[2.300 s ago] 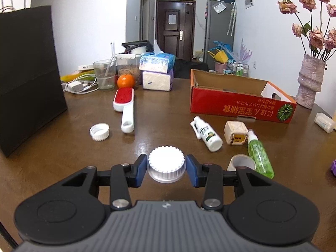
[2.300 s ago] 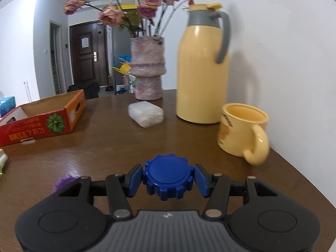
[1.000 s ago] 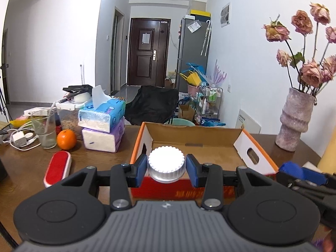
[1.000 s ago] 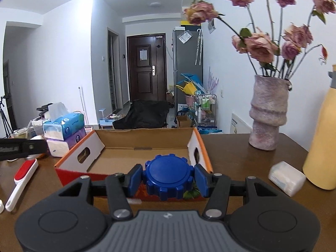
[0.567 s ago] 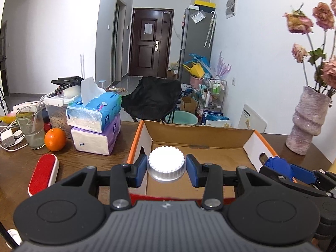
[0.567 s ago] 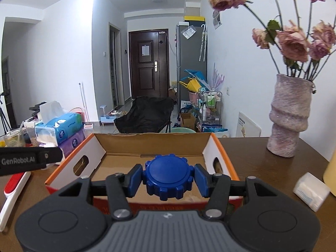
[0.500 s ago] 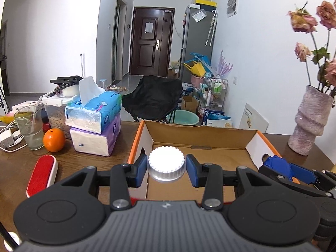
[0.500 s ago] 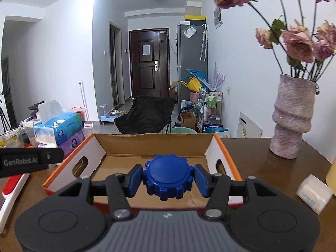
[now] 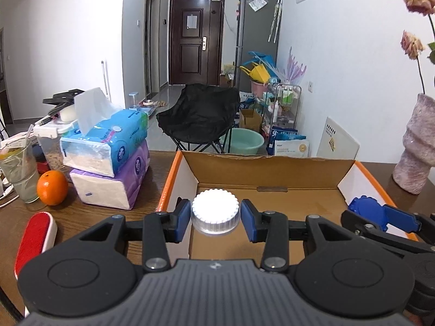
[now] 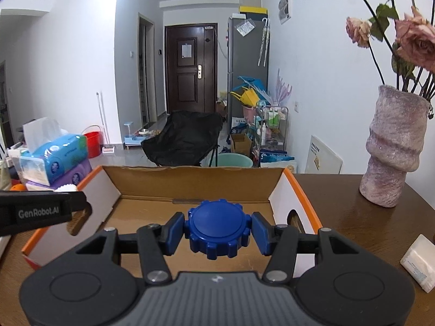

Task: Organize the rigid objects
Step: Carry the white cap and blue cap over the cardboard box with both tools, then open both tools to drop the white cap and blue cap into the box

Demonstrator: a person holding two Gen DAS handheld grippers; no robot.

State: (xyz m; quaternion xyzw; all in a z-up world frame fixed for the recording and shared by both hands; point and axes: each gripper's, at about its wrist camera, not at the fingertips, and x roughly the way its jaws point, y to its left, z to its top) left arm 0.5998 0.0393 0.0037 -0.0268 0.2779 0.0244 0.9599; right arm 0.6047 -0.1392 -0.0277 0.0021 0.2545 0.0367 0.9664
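Two lids held over the box

The white lid point(image 9: 215, 211) is pinched tight in the left gripper point(image 9: 214, 218), above the left end of the cardboard box point(image 9: 272, 171). The blue lid point(image 10: 219, 229) is pinched tight in the right gripper point(image 10: 218, 232), above the right part of the box. Tissue packs point(image 9: 108, 157) sit beside the box on the table point(image 9: 152, 190)

A dark brown wooden desk point(image 9: 152, 187) carries everything here. An open, shallow cardboard box with orange-red edges point(image 9: 272, 171) sits on it in the middle. Left of the box lies a purple pack of tissues point(image 9: 108, 187), with a blue pack stacked on top. Just beside that rests a round orange fruit point(image 9: 52, 187), then a clear drinking glass point(image 9: 19, 174). A red-faced white lint brush point(image 9: 35, 231) lies nearer the front. Right of the box stands a lumpy pinkish-grey vase point(image 10: 394, 146), and a small white wrapped block point(image 10: 420, 260) lies at the desk's right edge.
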